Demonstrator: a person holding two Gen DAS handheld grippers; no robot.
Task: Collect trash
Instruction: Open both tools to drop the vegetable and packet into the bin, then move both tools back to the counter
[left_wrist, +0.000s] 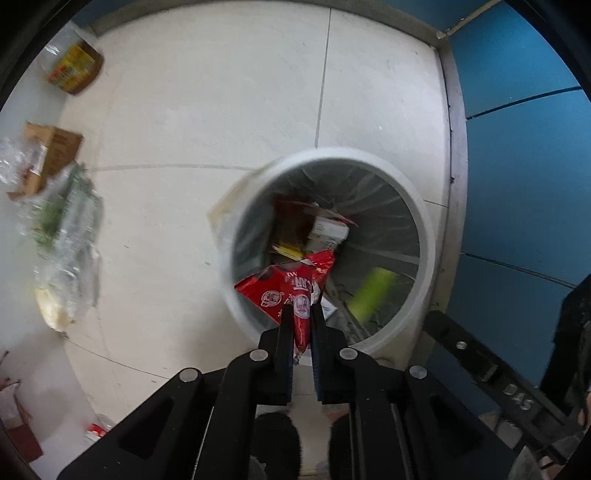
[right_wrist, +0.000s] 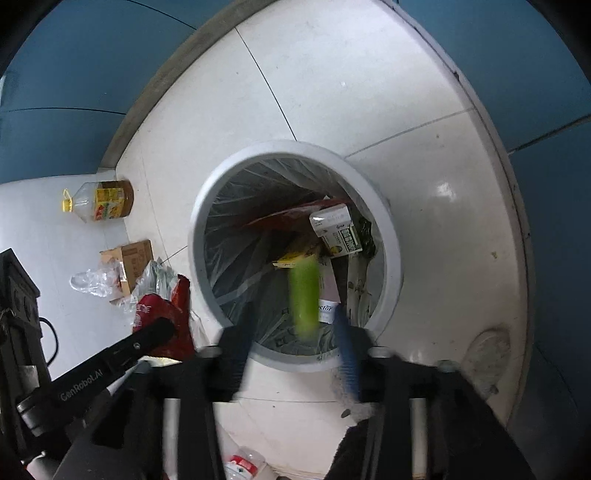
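A round white trash bin (left_wrist: 424, 221) with a clear liner stands on the tiled floor and holds several boxes and wrappers. It also shows in the right wrist view (right_wrist: 207, 206). My left gripper (left_wrist: 300, 308) is shut on a red snack wrapper (left_wrist: 284, 288) held over the bin's near rim. My right gripper (right_wrist: 293, 314) is open above the bin. A blurred green object (right_wrist: 304, 295) is in the air between its fingers, free of them, over the bin's inside; it also shows in the left wrist view (left_wrist: 373, 291).
On the floor left of the bin lie an oil bottle (right_wrist: 101, 199), a cardboard box (right_wrist: 133, 258), clear plastic bags (right_wrist: 90, 280) and a green-printed bag (left_wrist: 62, 218). A small bottle (right_wrist: 243, 465) lies near my right gripper. Blue walls (left_wrist: 517, 166) close the corner.
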